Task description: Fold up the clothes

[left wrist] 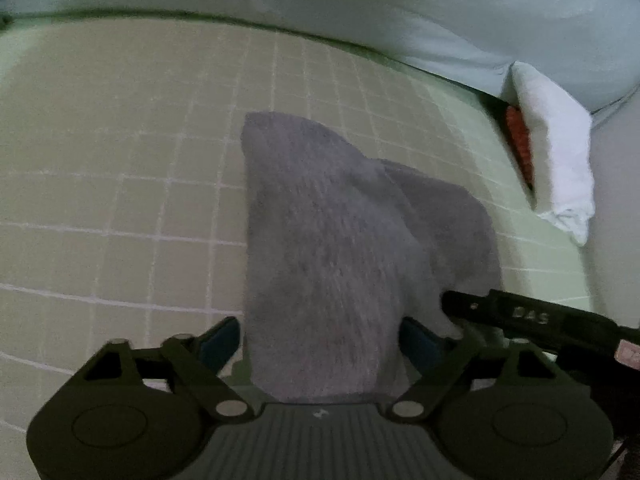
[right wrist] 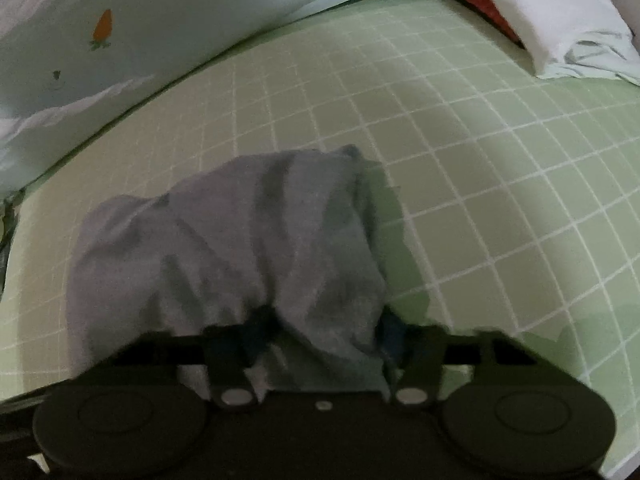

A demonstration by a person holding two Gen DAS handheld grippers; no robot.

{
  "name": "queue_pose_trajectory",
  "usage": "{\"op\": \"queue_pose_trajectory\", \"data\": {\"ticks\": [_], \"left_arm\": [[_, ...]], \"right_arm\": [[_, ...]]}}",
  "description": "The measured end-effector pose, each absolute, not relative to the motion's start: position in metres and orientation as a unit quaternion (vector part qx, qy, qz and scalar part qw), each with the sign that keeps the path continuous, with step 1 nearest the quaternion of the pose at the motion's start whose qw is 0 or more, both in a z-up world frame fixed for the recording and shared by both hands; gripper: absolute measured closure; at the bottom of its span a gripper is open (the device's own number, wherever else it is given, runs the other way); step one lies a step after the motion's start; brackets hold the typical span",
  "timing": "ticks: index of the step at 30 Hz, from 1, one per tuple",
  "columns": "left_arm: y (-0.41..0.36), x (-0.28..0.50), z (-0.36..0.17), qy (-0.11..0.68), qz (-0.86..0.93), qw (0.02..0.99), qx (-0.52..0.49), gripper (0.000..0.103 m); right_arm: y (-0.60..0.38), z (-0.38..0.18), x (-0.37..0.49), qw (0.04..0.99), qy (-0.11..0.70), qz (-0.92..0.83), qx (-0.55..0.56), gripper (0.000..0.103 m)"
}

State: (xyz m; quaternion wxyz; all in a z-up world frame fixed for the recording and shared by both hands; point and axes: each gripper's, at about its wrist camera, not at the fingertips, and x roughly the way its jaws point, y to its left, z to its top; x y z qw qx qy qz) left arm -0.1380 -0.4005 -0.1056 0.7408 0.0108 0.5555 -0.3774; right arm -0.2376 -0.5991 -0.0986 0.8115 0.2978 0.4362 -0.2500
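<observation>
Both left tongs (left wrist: pixel 320 344) and right tongs (right wrist: pixel 320 330) gripping grey cloth (left wrist: pixel 320 240) over bed (left wrist: pixel 120 160); bunched fabric may slip, folding crooked.

surface: green checked bedsheet (right wrist: pixel 460 168) | behind: pale carrot-print quilt (right wrist: pixel 132 36), white pillow (left wrist: pixel 556 140) | light: dim

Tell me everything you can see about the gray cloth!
The gray cloth is soft and a bit fuzzy, like knit fabric, plain with no pattern visible. It is bunched and wrinkled, not folded flat. It lies on the green checked sheet, its near end running between the left tongs. In the right wrist view it is draped in folds between the right tongs. Whether either pair is squeezing it is hard to tell. It lies apart from the white pillow.
</observation>
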Motion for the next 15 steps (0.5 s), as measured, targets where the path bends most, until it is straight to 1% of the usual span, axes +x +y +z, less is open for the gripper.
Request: {"op": "queue_pose_trajectory", "data": {"ticks": [1,2,3,4,7,10,15], "left_arm": [[-0.402,-0.137,-0.106,0.56,-0.386,0.733,0.007,0.042],[-0.404,-0.138,-0.105,0.558,-0.39,0.732,0.012,0.046],[-0.406,-0.139,-0.103,0.556,-0.395,0.731,0.017,0.052],[-0.409,-0.14,-0.101,0.554,-0.4,0.73,0.02,0.057],[-0.416,-0.146,-0.091,0.546,-0.417,0.726,0.016,0.066],[-0.429,-0.156,-0.081,0.535,-0.432,0.726,0.013,0.069],[-0.467,-0.178,-0.061,0.509,-0.449,0.734,0.016,0.071]], "right_arm": [[-0.598,-0.097,-0.237,0.813,0.435,-0.248,0.298,0.071],[-0.598,-0.095,-0.236,0.814,0.433,-0.247,0.298,0.075],[-0.597,-0.094,-0.235,0.815,0.431,-0.245,0.298,0.083],[-0.596,-0.092,-0.235,0.817,0.43,-0.244,0.298,0.086],[-0.594,-0.087,-0.233,0.821,0.424,-0.239,0.298,0.089],[-0.598,-0.074,-0.244,0.833,0.402,-0.223,0.307,0.089],[-0.618,-0.056,-0.263,0.85,0.371,-0.202,0.315,0.09]]}}
